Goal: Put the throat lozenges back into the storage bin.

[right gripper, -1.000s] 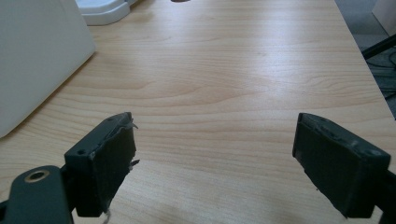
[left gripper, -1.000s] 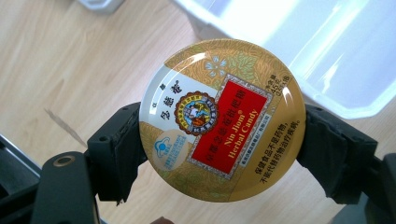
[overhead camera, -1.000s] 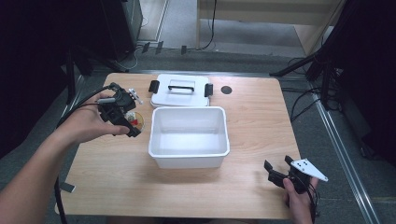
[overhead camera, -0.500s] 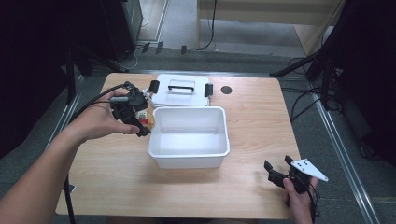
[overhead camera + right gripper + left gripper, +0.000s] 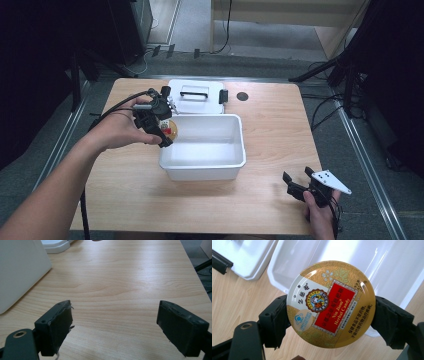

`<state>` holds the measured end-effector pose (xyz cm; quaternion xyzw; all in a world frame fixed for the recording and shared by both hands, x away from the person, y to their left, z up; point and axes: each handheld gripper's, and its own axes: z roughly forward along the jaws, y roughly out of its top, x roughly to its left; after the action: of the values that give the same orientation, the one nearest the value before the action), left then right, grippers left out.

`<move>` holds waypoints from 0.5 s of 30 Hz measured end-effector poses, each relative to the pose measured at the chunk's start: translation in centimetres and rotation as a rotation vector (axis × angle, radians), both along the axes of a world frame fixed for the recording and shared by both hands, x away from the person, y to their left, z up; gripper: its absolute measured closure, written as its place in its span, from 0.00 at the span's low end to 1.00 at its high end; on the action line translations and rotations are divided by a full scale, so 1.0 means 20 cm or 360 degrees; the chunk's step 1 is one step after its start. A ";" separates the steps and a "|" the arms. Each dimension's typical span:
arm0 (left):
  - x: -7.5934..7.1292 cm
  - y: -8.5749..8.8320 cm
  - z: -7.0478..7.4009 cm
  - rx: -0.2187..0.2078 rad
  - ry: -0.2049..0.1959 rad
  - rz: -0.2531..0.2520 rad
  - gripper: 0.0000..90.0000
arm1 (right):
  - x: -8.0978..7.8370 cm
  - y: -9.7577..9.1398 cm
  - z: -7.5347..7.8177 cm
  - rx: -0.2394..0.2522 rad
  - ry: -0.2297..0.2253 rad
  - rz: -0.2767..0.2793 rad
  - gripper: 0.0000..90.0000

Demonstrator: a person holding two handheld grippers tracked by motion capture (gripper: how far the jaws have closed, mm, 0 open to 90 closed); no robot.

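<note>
A round gold candy tin (image 5: 331,303) with a red label sits clamped between the two black jaws of my left gripper (image 5: 329,322). In the high view that tin (image 5: 170,131) hangs at the left rim of the white plastic bin (image 5: 240,162), with the left gripper (image 5: 162,132) shut on it. The bin's white inside (image 5: 367,262) lies just behind the tin in the left gripper view. My right gripper (image 5: 295,184) rests low over the table's front right part, jaws wide apart, nothing between them (image 5: 115,332).
The bin's white lid (image 5: 196,96) with black clasps lies flat behind the bin. A dark round hole (image 5: 242,96) marks the tabletop to its right. The bin's outer wall (image 5: 20,267) stands at the left of the right gripper view, with bare wood ahead.
My left hand has carried the tin rightward, from beside the bin's left wall to its left rim. The right gripper has stayed put.
</note>
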<state>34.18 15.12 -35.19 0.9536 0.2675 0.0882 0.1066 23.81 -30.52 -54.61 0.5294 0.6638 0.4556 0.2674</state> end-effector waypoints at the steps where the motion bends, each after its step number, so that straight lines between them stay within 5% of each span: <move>1: 0.00 -0.01 0.00 0.0003 0.0002 -0.0008 0.24 | 0.00 0.00 0.00 0.0000 0.0000 0.0000 0.15; 15: 0.01 -0.08 -0.06 0.0007 0.0017 -0.0073 0.24 | 0.00 0.00 0.00 0.0000 -0.0001 0.0003 0.15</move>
<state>34.42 13.55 -36.39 0.9602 0.2458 0.0813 0.1051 23.83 -30.54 -54.62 0.5287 0.6642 0.4560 0.2671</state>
